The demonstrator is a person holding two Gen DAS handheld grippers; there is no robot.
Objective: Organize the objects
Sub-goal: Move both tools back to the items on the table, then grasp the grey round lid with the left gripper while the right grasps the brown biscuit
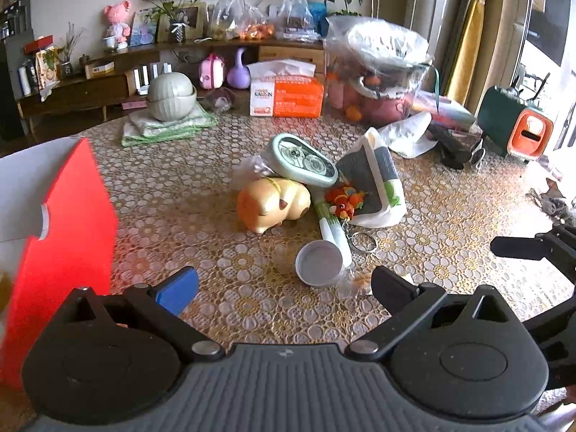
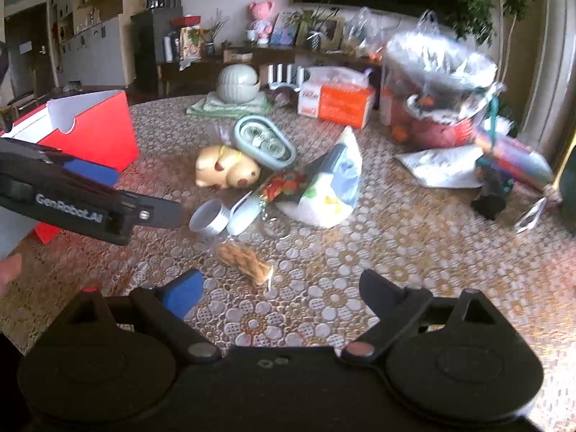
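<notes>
I have both grippers low over the tabletop (image 1: 172, 201) and neither holds anything: the left gripper (image 1: 284, 288) stands wide apart, and the right gripper (image 2: 284, 295) is just as wide. I judge that I am at the start of a pick, choosing what to gather first.

The loose things lie in a cluster mid-table. A cream pig figure (image 1: 273, 203) leans against a pale green oval case (image 1: 302, 160), which rests partly on top of it. Beside them sits a white printed bag (image 1: 378, 183) with a small orange plush keychain (image 1: 345, 199) at its mouth, its metal ring lying on the cloth. Nearer me are a white tube (image 1: 334, 234), a grey round lid (image 1: 318, 262) touching it, and a wrapped biscuit packet (image 2: 248, 264), which lies just ahead of my right gripper. An open red box (image 1: 68, 223) stands at the left, close beside my left gripper; it looks the likely place for these things, though that is my guess.

The next move, as I judge it, calls for easing the right gripper forward and down onto the packet, squarely across its short side, since the wrapper may slip.

The tabletop carries a gold and white lace-pattern cloth under clear cover. Farther back stand an orange tissue box (image 1: 288, 95), a grey-green lidded pot (image 1: 171, 95) on folded cloths, and a bulky plastic-wrapped bundle (image 1: 378, 68). Behind runs a low wooden sideboard with a pink doll (image 1: 117, 23), frames and bags; yellow curtains hang at right.
</notes>
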